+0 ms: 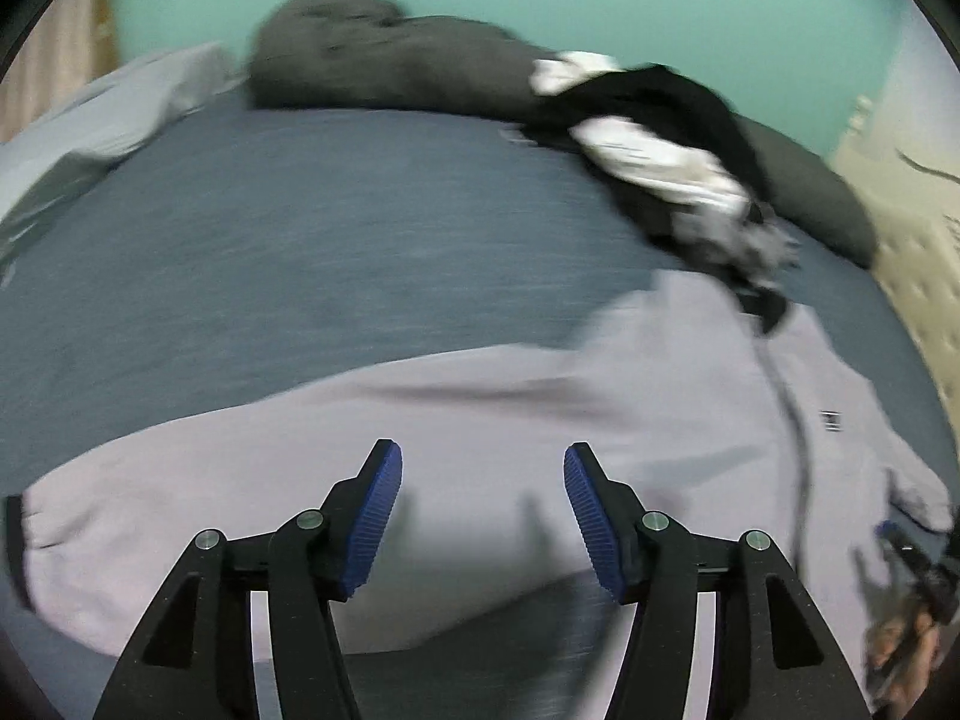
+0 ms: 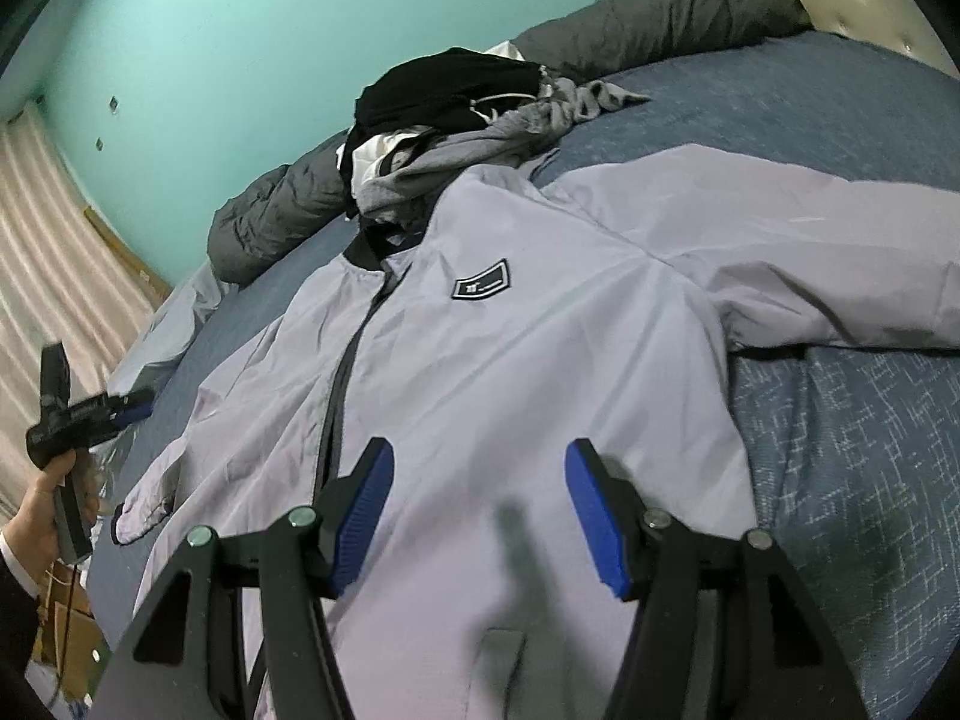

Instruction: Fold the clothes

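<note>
While right view shows chest patch [image 2: 480, 287] sharp | left view blurs it

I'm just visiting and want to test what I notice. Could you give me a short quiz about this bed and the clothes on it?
1. True or false: the light grey jacket lies spread on the blue bedcover with its front up.
2. What sits just beyond the jacket's collar? A) a pile of black, white and grey clothes B) a pair of shoes C) a laptop
3. Fill in: the right gripper has its jaws ___, with nothing between them.

Key: 1 true; 2 A; 3 open. The left gripper is open too.
</note>
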Motion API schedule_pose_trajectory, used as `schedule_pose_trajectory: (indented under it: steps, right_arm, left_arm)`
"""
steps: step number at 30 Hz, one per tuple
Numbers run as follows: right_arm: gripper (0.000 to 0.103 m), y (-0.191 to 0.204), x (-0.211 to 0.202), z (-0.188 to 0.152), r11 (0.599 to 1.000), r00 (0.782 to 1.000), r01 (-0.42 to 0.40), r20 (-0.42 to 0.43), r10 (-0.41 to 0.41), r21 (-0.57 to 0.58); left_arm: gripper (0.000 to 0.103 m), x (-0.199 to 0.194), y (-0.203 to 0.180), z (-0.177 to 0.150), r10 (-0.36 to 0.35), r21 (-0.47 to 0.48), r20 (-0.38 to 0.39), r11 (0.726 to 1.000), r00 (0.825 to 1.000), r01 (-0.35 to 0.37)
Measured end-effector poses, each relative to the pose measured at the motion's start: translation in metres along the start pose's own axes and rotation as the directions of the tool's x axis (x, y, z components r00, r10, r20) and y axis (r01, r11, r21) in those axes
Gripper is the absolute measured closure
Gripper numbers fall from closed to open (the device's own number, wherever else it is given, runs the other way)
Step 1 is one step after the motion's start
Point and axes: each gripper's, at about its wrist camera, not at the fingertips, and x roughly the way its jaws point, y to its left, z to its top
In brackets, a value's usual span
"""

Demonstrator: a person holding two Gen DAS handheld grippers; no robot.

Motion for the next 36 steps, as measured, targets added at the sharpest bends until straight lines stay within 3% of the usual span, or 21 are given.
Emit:
schedule_pose_trajectory:
  steps: [3,11,18,22,29,32,34,36]
  right_arm:
    - [0.042,0.004,0.003,-0.002,1.000,1.000,0.005,-0.004,-0.005,-0.015]
    - [0.042,0.009,0.011,-0.005,0.999,0.999,0.024,-0.021,-0.025,-0.045]
    - [0.042,0.012,0.017,-0.008,0.998,0.999,0.033,-0.039,-0.035,-0.059]
    - [0.042,0.011,0.018,-0.008,0.998,0.998,0.035,-0.041,-0.038,-0.055]
    - [0.042,0.016,0.022,-0.010,0.996,0.997,0.046,-0.051,-0.051,-0.080]
    - [0.042,0.018,0.023,-0.011,0.994,0.997,0.050,-0.053,-0.055,-0.094]
    - [0.042,0.017,0.023,-0.012,0.994,0.997,0.053,-0.054,-0.058,-0.094]
    - [0.042,0.017,0.024,-0.012,0.994,0.997,0.057,-0.055,-0.062,-0.095]
  left_arm:
    - [0.042,-0.002,0.061,-0.007,0.095,-0.065,-0.025,0.993,0.995,-0.096]
    - [0.042,-0.007,0.153,-0.028,0.252,-0.146,-0.049,0.956,0.967,-0.256]
    - [0.042,-0.018,0.219,-0.044,0.405,-0.232,-0.059,0.883,0.913,-0.407]
    - [0.042,-0.023,0.244,-0.052,0.435,-0.252,-0.073,0.863,0.897,-0.439]
    - [0.042,-0.016,0.261,-0.060,0.378,-0.274,-0.083,0.881,0.922,-0.386]
    - [0.042,-0.011,0.262,-0.060,0.317,-0.274,-0.088,0.904,0.944,-0.329]
    - [0.054,-0.012,0.259,-0.061,0.317,-0.257,-0.079,0.910,0.945,-0.326]
    - [0.073,-0.017,0.257,-0.059,0.322,-0.245,-0.061,0.913,0.945,-0.327]
